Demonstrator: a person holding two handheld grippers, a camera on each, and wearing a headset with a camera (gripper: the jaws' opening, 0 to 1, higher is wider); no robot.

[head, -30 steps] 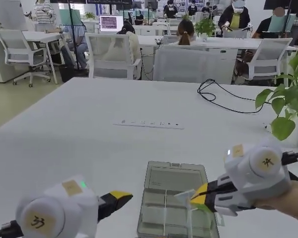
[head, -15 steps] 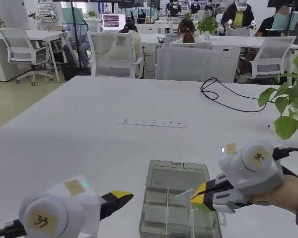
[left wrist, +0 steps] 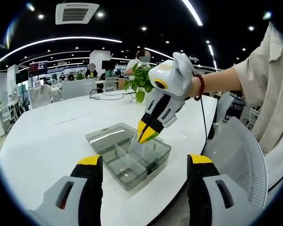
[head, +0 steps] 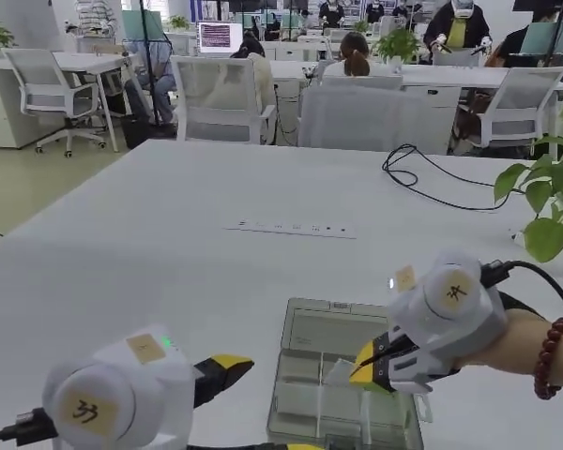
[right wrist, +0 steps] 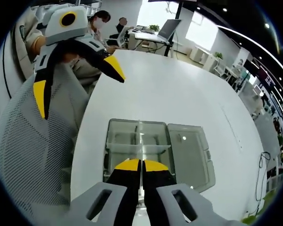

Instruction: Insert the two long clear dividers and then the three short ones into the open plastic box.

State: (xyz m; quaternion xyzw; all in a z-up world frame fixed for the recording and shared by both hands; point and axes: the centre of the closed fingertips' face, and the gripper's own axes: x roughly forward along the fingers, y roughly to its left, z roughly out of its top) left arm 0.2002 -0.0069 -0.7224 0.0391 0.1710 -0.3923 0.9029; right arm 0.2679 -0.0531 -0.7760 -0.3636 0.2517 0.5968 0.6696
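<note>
White desk (head: 150,253) carries the open plastic box (head: 280,412) close to its near edge; the right gripper (head: 361,366) pinches a clear divider (left wrist: 133,144) over it, and I judge this should go down upright, straight into its slots. Beside the box the left gripper (left wrist: 144,160) hangs spread and empty; power strip (head: 286,228) and plant (head: 544,206) stand well apart, blocking nothing.
</note>
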